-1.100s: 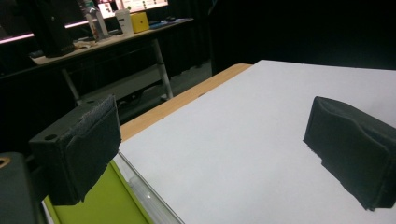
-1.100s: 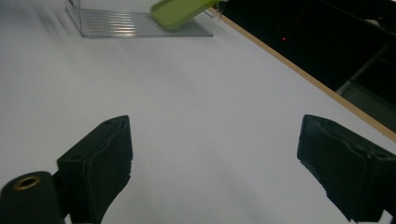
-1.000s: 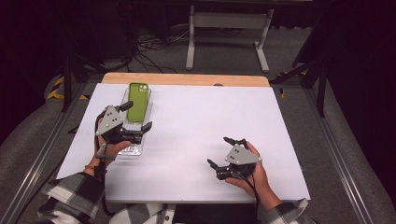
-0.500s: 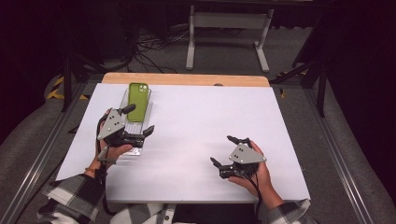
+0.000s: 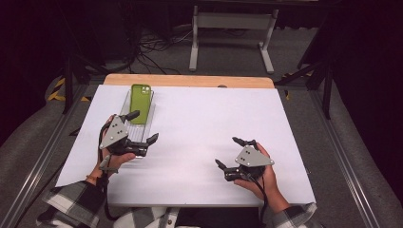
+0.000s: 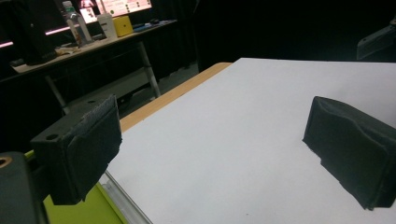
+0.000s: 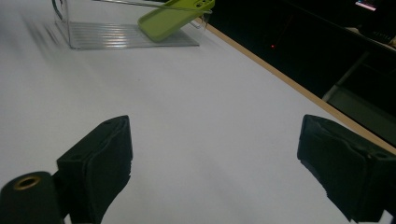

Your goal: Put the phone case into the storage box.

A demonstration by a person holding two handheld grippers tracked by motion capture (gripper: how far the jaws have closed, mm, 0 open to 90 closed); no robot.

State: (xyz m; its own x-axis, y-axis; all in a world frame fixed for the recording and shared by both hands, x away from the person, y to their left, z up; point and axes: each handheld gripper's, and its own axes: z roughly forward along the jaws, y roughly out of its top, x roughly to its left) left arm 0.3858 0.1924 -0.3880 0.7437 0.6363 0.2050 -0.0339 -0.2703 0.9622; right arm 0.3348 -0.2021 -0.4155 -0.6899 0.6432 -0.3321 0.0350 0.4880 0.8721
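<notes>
A lime-green phone case (image 5: 140, 97) leans in a clear plastic tray (image 5: 135, 134) at the table's left rear. My left gripper (image 5: 141, 127) hovers open over the tray's near end, one jaw above the tray and the other over the white surface. In the left gripper view its jaws (image 6: 215, 149) stand wide apart with nothing between them, and the green case (image 6: 79, 212) and the tray's rim (image 6: 122, 201) show at the bottom left. My right gripper (image 5: 228, 152) is open near the front right. Its own view (image 7: 219, 163) shows the case (image 7: 175, 18) propped on the tray (image 7: 116, 37) far ahead.
A white sheet (image 5: 204, 123) covers the table, with a wooden strip (image 5: 190, 80) bare along the far edge. Metal rails run down both sides. Beyond the table are a stand's legs (image 5: 228, 42) and cables on the floor. A desk with bottles (image 6: 93, 28) stands off to one side.
Both hands have drifted a little toward the near edge, the right one also slightly to the right. Both grippers stay open, and the case and tray have not moved.
</notes>
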